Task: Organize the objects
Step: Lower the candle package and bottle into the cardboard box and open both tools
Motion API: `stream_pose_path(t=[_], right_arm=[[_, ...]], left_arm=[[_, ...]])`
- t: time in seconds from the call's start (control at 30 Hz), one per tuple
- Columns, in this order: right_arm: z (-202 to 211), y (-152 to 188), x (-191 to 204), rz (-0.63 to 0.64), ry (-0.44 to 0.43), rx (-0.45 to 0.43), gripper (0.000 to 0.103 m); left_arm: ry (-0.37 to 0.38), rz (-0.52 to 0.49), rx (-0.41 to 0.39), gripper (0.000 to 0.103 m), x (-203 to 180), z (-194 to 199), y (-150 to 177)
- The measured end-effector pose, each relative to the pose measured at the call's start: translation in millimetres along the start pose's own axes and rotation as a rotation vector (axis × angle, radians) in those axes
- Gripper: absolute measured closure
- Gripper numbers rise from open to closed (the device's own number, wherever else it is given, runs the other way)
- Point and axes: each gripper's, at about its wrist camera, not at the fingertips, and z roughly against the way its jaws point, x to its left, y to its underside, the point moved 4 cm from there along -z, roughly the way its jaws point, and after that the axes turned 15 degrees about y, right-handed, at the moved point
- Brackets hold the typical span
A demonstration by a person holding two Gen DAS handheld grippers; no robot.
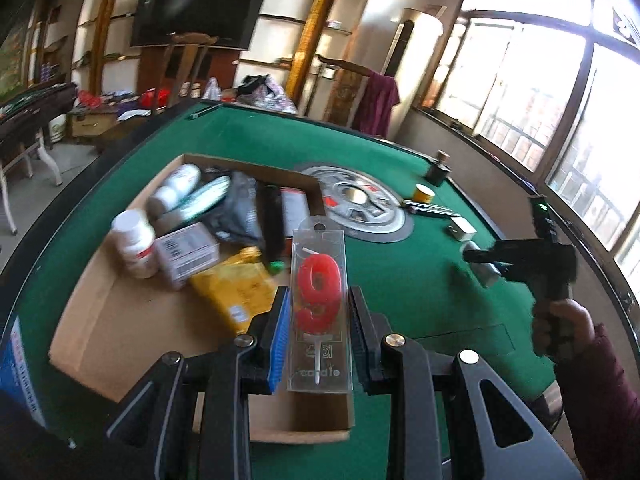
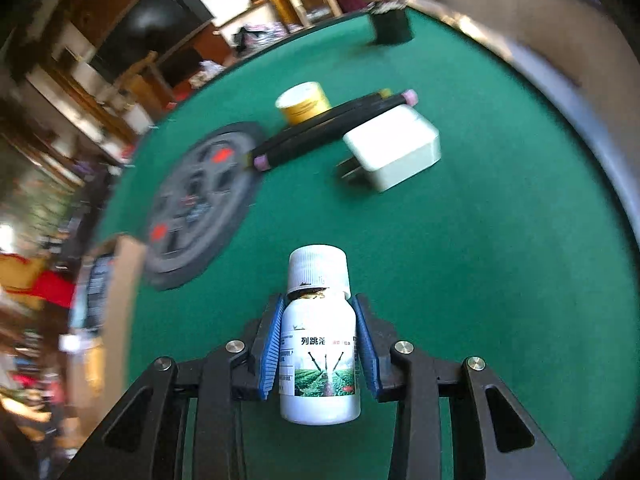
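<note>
My left gripper (image 1: 319,312) is shut on a clear pack with a red "9" candle (image 1: 319,300), held above the right edge of an open cardboard box (image 1: 120,320). The box holds a white pill bottle (image 1: 134,244), a small white carton (image 1: 186,252), a yellow packet (image 1: 240,288) and several other items. My right gripper (image 2: 318,320) is shut on a white bottle with a white cap (image 2: 318,344), held above the green table. The right gripper also shows in the left wrist view (image 1: 480,258), to the right of the box.
On the green felt table (image 2: 500,260) lie a white plug charger (image 2: 394,152), dark pens (image 2: 332,128), a yellow roll (image 2: 304,104), a black jar (image 2: 390,24) and a round metal centre plate (image 2: 200,200). Chairs, shelves and windows surround the table.
</note>
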Motion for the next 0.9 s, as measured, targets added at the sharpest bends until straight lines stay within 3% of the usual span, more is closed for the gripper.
stream_pose_path(t=[0.23,0.53,0.77,0.9], right_arm=[[18,25,55,0.057,-0.232,0.057,0.066],[35,59,177,0.256,-0.392,0.107,0.065],[18,79,245,0.374,-0.382,0.148,0.065],[3,83,271,0.424,-0.322,0.142,0.065]], left_arm=[[-0.089,0.048,-0.022,0.076,28,31,11],[-0.191,0.074,-0.014,0.076,55,47,17],[-0.212,0.107,0.030,0.076,77,32,16],[-0.209,0.115,0.043,0.076,83,20,15]])
